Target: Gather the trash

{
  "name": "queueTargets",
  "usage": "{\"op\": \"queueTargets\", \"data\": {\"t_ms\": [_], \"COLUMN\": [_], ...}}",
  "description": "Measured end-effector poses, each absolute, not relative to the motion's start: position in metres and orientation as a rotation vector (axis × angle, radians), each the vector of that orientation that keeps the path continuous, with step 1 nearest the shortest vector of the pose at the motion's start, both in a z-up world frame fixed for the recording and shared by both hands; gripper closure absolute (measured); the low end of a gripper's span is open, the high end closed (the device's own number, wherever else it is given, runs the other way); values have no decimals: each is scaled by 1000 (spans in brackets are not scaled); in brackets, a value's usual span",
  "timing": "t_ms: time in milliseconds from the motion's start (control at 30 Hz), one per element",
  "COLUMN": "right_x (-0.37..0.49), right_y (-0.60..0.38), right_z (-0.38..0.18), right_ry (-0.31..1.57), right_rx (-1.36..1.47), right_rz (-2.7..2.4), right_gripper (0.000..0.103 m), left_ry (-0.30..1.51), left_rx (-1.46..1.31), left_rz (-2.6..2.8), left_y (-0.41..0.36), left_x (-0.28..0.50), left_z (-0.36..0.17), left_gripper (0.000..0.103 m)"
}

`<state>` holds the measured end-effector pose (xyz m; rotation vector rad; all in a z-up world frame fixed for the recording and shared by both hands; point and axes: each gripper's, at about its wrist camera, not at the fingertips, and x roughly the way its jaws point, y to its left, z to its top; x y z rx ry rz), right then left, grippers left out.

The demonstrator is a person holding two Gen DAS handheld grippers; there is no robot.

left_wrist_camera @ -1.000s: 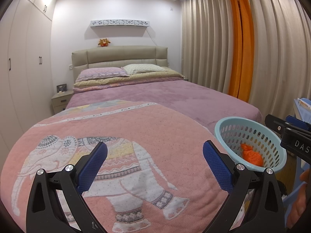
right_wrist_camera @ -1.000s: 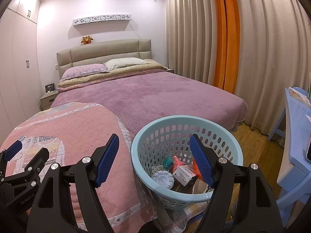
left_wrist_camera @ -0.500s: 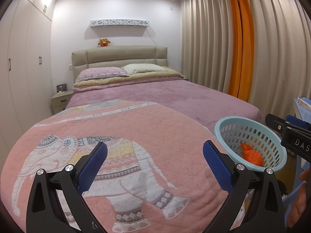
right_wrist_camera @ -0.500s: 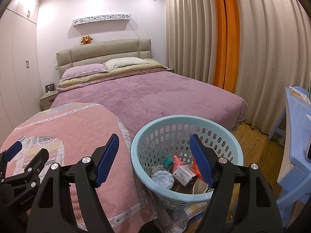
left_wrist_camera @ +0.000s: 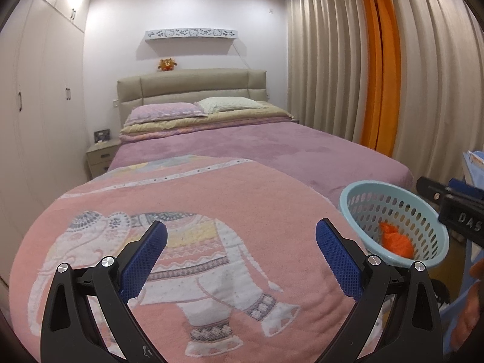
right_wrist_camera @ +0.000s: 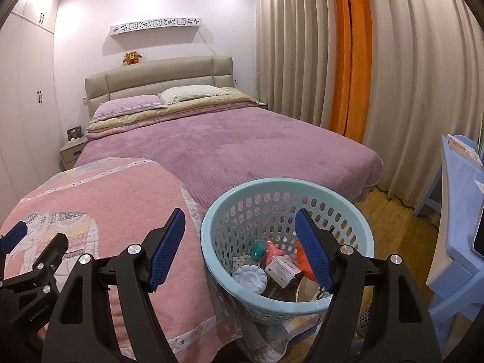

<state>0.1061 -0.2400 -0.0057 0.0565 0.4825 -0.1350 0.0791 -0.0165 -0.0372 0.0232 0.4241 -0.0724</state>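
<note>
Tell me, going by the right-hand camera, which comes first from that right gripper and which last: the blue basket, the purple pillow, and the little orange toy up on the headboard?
From the right gripper:
1. The blue basket, just ahead, by the foot of the bed.
2. The purple pillow, at the far left end of the bed.
3. The orange toy, atop the headboard behind that pillow.

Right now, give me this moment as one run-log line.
left gripper: open, empty, over pink elephant blanket | right gripper: open, empty, at basket rim | basket: trash inside | bed: no loose trash visible
</note>
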Motion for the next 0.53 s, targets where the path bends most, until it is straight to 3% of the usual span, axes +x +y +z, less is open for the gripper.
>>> {"op": "queueTargets", "data": {"t_ms": [533], "right_x": [98], "right_y": [-230], "right_z": [10], "right_ry": [453], "right_rx": [42], "right_rz": [-100], "right_gripper": [32], "left_ry": [413], "left_rx": [-4], "left_rz": [-64], "left_y": [9], "left_x": [66], "left_z": [-3], "left_gripper": [8]}}
